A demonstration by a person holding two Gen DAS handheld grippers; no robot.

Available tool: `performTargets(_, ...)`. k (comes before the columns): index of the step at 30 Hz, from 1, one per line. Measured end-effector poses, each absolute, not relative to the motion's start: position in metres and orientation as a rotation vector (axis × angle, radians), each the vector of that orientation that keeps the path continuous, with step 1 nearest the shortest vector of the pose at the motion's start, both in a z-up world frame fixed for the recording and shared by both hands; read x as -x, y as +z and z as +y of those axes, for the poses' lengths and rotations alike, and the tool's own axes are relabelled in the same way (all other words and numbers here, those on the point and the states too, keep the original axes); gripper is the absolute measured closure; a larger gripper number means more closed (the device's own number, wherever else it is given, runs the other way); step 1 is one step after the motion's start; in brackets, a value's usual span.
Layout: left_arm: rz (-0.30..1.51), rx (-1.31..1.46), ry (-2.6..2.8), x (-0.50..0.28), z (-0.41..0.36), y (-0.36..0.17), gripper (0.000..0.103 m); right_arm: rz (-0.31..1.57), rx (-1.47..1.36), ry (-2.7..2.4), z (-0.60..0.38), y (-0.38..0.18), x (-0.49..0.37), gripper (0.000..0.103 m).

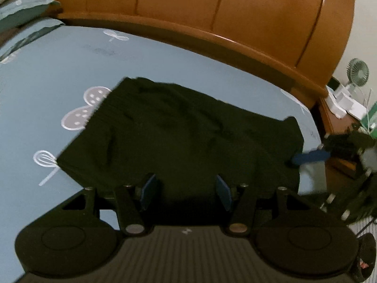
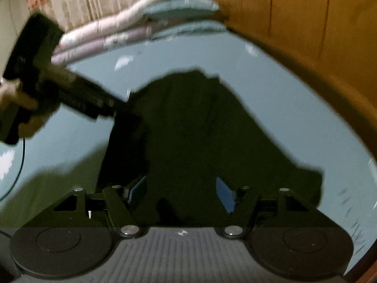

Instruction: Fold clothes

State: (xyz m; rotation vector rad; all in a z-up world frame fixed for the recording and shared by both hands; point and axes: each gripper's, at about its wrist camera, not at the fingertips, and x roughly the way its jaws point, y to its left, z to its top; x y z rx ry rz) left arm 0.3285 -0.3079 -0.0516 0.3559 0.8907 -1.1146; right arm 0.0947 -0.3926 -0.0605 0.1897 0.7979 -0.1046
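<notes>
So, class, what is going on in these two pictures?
A person with a gripper in each hand is folding a dark garment on a blue bed sheet. The left gripper and right gripper are both open above the cloth's near edge, gripping nothing. The garment lies partly folded below the wooden headboard.

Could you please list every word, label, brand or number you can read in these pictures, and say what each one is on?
No text can be read in either view.
Left gripper body: a small white mark, too small to read.
Right gripper body: the same kind of mark, blurred.
Bedsheet: white drawings only, no words.
</notes>
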Motion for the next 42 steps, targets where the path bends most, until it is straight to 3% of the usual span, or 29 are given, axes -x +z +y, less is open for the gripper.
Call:
performTargets(3, 0.908, -0.380, -1.112, -0.324, -0.311, -0.060, 0.047, 0.856, -0.160, -0.139, -0.385, -0.080, -0.099, 0.033)
performTargets(9, 0.912, -0.388, -1.116, -0.317, -0.307, -0.057, 0.047, 0.808, -0.179, -0.111, -0.370, -0.054, -0.093, 0.032)
performTargets(22, 0.896, -0.399, -1.128, -0.309, -0.310, -0.058, 0.046, 0.877, -0.189, -0.126, -0.356, -0.063, -0.098, 0.028)
performTargets(32, 0.791, -0.435, -1.121, -0.290, -0.282, -0.042, 0.042, 0.808, -0.208, -0.249, -0.396, -0.041, -0.098, 0.025)
performTargets(42, 0.676, -0.455, -1.074, -0.266, -0.249, -0.027, 0.036, 0.841, -0.312, -0.298, -0.427, -0.073, -0.107, 0.025)
